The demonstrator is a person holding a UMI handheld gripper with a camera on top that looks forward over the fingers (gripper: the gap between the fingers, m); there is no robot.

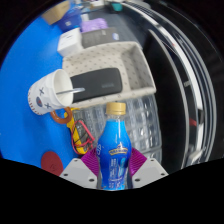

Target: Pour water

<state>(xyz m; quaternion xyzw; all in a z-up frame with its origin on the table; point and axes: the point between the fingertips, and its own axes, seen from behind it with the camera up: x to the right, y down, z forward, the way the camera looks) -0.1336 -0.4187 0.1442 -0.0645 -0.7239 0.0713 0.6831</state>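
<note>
A blue plastic bottle (114,150) with a yellow cap and a blue label stands upright between my fingers. My gripper (113,166) is shut on the bottle, with the purple pads (88,158) pressing its sides. Just beyond the bottle a white paper cup (52,92) lies tilted on its side, with its open mouth toward a white basket (104,71). The bottle's lower part is hidden below the fingers.
The white basket holds a dark flat object (96,82). A clear plastic container (140,118) stands right behind the bottle. Orange pretzel-like items (66,117) lie on the blue surface (30,60). A purple item (92,25) and boxes sit farther back.
</note>
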